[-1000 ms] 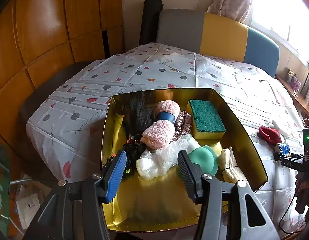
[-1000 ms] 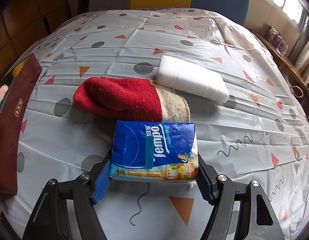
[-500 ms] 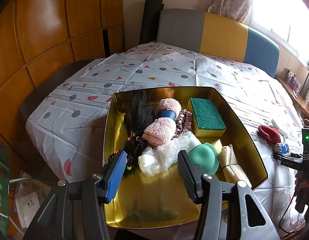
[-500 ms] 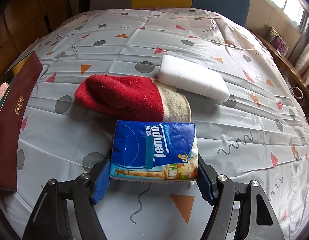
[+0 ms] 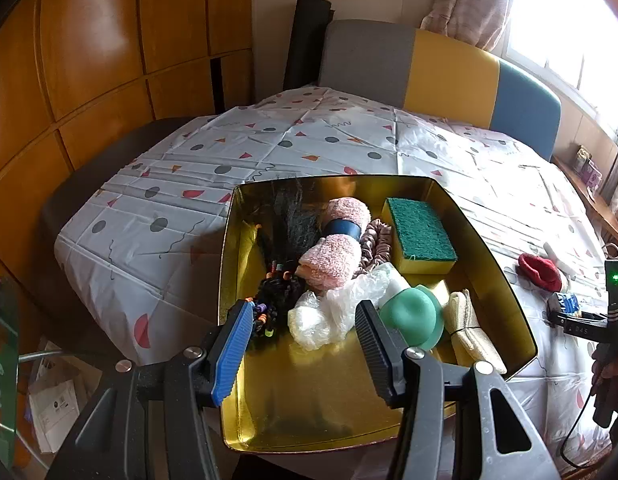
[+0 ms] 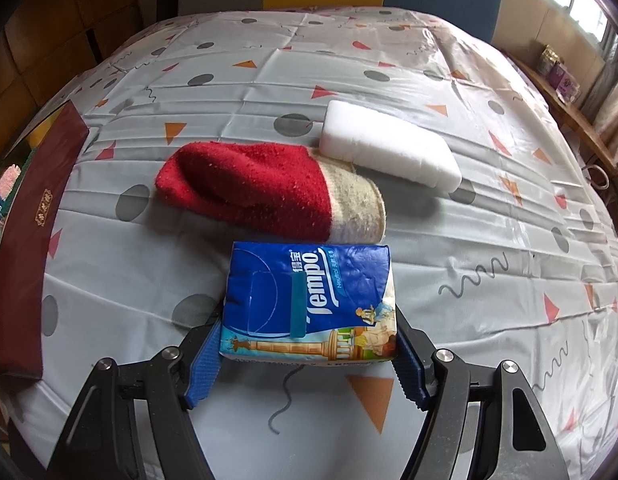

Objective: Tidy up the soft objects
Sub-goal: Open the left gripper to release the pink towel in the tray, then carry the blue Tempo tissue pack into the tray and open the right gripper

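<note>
The right gripper [image 6: 308,364] is clamped on a blue Tempo tissue pack [image 6: 309,300], its 2 blue pads pressed to the pack's short sides; whether the pack is lifted clear of the tablecloth [image 6: 489,240] or resting on it is hard to tell from this angle. Just beyond the pack lies a red sock [image 6: 253,188] with a beige cuff, and a white foam block [image 6: 389,146] touches the cuff end. At the far left edge stands the dark red outer wall of the box [image 6: 33,232].

The left gripper [image 5: 305,352] hangs with jaws apart and nothing between them, over the near part of the gold-lined box [image 5: 309,408]. Inside it, from left to right: a black bundle of hair ties [image 5: 277,292], a pink rolled towel [image 5: 333,256] with a blue band, a crumpled clear plastic bag [image 5: 329,312], a green-topped yellow sponge [image 5: 421,236], a green round sponge [image 5: 411,312] and a cream folded cloth [image 5: 469,328].
</note>
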Demonstrator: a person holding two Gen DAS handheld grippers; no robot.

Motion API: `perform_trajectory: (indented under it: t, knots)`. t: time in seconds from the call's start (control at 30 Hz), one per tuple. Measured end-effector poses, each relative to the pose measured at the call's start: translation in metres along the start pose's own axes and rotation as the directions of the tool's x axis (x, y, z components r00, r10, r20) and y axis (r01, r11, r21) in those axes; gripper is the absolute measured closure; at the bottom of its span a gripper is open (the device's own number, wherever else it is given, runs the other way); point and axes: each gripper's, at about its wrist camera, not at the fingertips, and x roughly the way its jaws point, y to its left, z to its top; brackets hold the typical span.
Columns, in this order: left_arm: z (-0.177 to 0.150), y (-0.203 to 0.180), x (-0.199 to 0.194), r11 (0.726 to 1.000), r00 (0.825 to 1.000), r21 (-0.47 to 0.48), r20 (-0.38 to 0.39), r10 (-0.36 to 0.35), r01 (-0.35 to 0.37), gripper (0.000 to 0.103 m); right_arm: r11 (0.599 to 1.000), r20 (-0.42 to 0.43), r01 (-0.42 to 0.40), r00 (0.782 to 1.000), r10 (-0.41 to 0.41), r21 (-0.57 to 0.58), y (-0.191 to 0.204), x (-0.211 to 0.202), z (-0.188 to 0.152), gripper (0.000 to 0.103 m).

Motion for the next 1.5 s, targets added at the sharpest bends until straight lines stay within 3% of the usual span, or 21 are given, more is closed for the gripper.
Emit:
perform_trajectory:
  t: [0.37, 0.87, 1.17, 1.5]
  knots:
    - [-0.002, 0.008, 0.002, 1.000, 1.000, -0.017, 0.000, -0.010, 0.010, 0.049, 0.999, -0.039, -0.050, 0.998, 0.049, -0.017, 0.017, -0.012, -0.009, 0.030]
    - [-0.006, 0.014, 0.004, 0.999, 1.000, -0.037, -0.005, -0.009, 0.009, 0.049, 0.986, 0.070, -0.144, 0.986, 0.150, -0.086, 0.069, -0.053, -0.018, 0.030]
    - [-0.007, 0.020, 0.003, 0.999, 1.000, -0.049, -0.001, -0.004, 0.004, 0.049, 0.946, 0.134, -0.254, 0.950, 0.283, -0.203, 0.126, -0.093, -0.017, 0.030]
    - [-0.001, 0.048, -0.002, 0.993, 0.999, -0.115, 0.018, 0.040, -0.038, 0.049, 0.830, 0.074, -0.390, 0.888, 0.453, -0.398, 0.233, -0.110, -0.023, 0.030]
